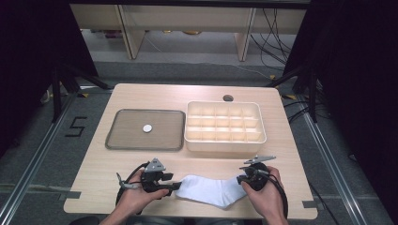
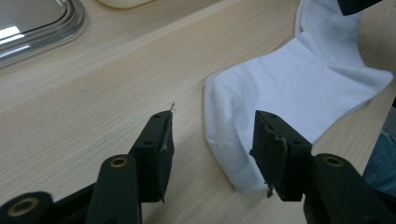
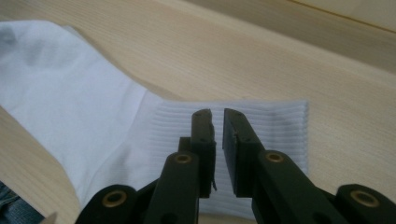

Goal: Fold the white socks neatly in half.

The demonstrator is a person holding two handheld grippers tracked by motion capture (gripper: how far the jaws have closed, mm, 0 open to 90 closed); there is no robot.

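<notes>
A pale wooden table (image 1: pixel 117 168) seen from above. A white sock (image 1: pixel 212 191) lies flat at the near edge, toe end to the left, ribbed cuff to the right. The left gripper (image 1: pixel 174 186), held in a hand (image 1: pixel 136 197), sits at the toe end; in the left gripper view its jaws stand wide apart, straddling the toe's edge without pressing it. The right gripper (image 1: pixel 240 180) is over the cuff; in the right gripper view its jaws are nearly together with a thin gap above the ribbing, and whether they pinch any cloth cannot be told. Farther off, a grey tray (image 1: pixel 122 140) holds a small white disc (image 1: pixel 148 128), and right of it a cream divided box (image 1: pixel 190 136) looks empty. Judged from this, the sock work has barely started: nothing folded, lifted or stowed yet
</notes>
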